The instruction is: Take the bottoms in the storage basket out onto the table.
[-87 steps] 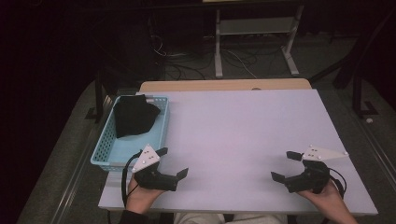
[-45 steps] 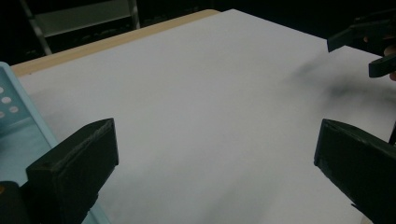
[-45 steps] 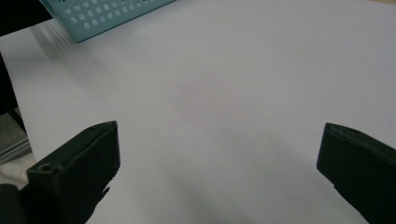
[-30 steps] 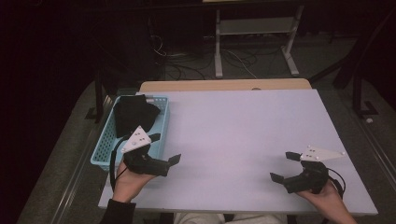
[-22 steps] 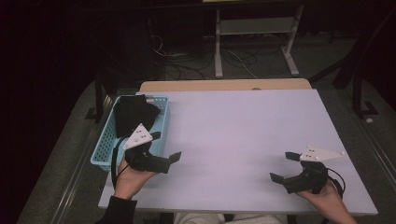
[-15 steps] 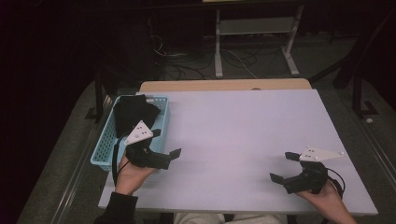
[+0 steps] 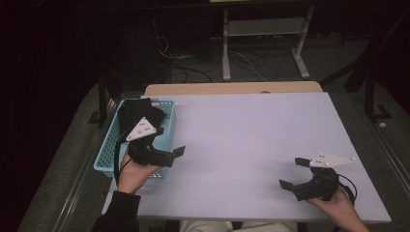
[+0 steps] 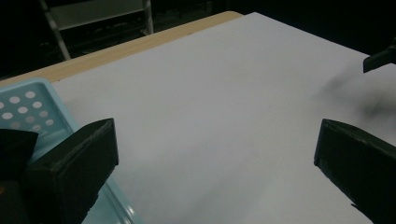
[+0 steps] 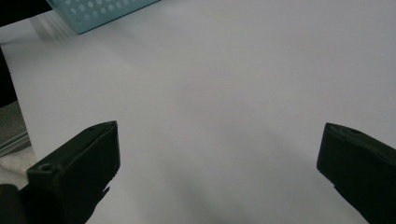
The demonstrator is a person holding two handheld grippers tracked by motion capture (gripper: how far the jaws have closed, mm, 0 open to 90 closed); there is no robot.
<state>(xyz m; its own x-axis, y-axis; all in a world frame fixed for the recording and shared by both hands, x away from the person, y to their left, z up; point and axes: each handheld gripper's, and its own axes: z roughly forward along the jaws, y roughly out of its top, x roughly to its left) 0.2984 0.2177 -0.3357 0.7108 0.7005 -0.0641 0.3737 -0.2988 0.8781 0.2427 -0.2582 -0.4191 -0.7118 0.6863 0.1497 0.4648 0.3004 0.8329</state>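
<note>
Black cloth (image 7: 134, 115) lay in the blue basket (image 7: 166, 126), just behind the left gripper (image 7: 171, 142), not touching. Left jaws were spread wide, empty. Right gripper (image 7: 290, 173) was well apart at the table (image 7: 251, 130) edge, jaws spread too.

Worktop (image 7: 251, 135) is bare white across the middle and far end, so there's free passage w/ nothing standing betw. the left claw (image 7: 169, 141) and right claw (image 7: 293, 172). Only obstacle is the blue basket (image 7: 107, 157) at the left edge, its wall just beside the left claw, w/ a black cloth (image 7: 133, 115) bundled inside taking up its far end.
</note>
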